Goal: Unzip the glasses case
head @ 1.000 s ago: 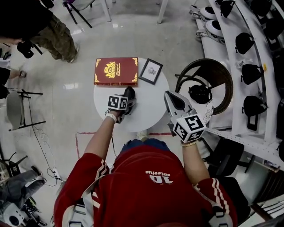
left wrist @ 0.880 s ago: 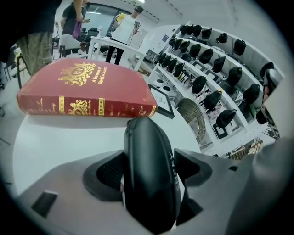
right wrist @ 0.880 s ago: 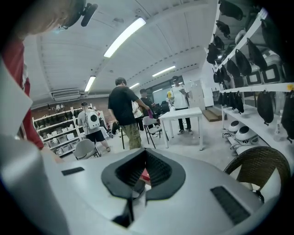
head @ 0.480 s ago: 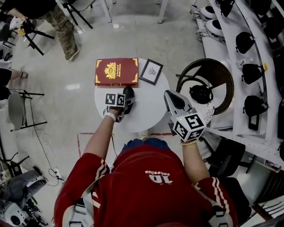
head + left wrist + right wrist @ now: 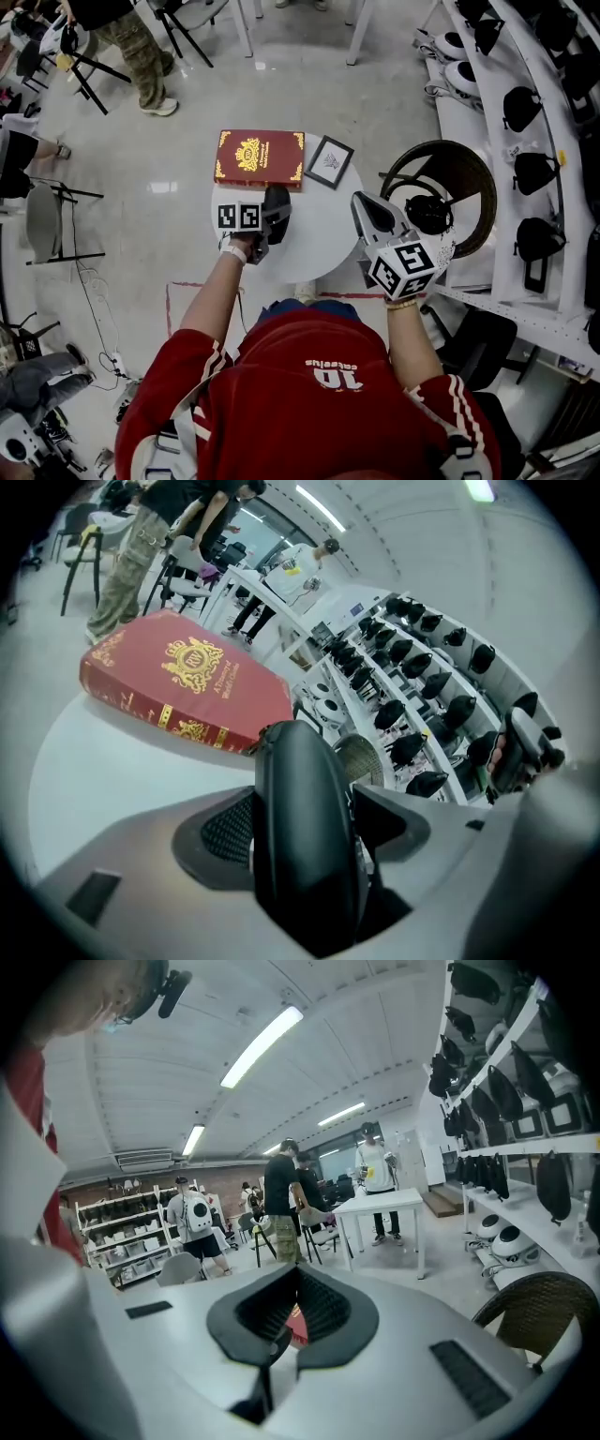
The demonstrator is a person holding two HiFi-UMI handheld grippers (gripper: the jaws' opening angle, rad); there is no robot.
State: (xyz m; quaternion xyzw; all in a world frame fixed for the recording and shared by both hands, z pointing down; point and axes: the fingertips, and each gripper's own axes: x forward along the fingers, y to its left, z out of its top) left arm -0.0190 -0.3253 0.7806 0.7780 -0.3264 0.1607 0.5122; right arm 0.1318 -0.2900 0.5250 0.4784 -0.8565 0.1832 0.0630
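The fingers of the left gripper [image 5: 267,225] have just been closing and pinch the black glasses case [image 5: 305,808] near the tabletop's [image 5: 319,239] left edge, close to the red book [image 5: 260,157]. The right gripper [image 5: 361,204], fingers pressed together and empty, hangs off the tabletop's right edge.

My pads [image 5: 220,832] look mesh-textured and rubbery; the glasses case [image 5: 305,836] is smooth matt black; the book [image 5: 187,682] is matt red, gilt-stamped.

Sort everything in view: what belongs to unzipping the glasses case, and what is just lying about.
Job in hand: glasses case; left claw, shut on it; right claw, shut and empty.
Lying about: red book; framed picture.
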